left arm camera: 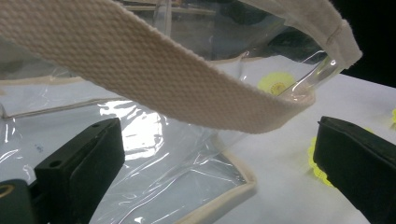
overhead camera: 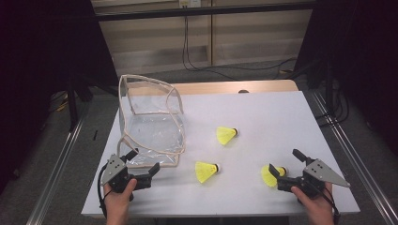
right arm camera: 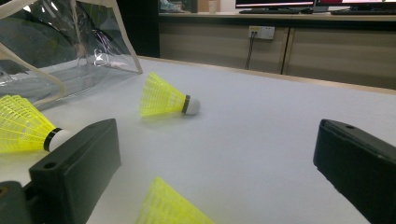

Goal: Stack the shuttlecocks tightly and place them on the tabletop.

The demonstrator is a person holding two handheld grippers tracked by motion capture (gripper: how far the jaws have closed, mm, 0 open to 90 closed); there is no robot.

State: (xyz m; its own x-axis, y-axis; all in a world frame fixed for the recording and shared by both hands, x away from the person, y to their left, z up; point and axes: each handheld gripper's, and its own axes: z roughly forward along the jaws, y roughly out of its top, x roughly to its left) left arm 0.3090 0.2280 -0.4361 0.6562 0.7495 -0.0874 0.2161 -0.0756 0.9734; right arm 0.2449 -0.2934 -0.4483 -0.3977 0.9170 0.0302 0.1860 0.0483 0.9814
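While our two grippers' jaws gape empty, we count three yellow plastic shuttlecocks [overhead camera: 207, 171] [overhead camera: 226, 135] [overhead camera: 271, 175] beside one clear plastic tote bag [overhead camera: 151, 131] on the white table [overhead camera: 263, 117].

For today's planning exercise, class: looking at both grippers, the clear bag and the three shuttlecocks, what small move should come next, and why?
Probably ease the right gripper forward and shut it on the nearest shuttlecock. Its fingers stand open with that shuttlecock's yellow skirt just ahead between them, nothing held. The left gripper, also open, sits at the clear bag, its strap in front.
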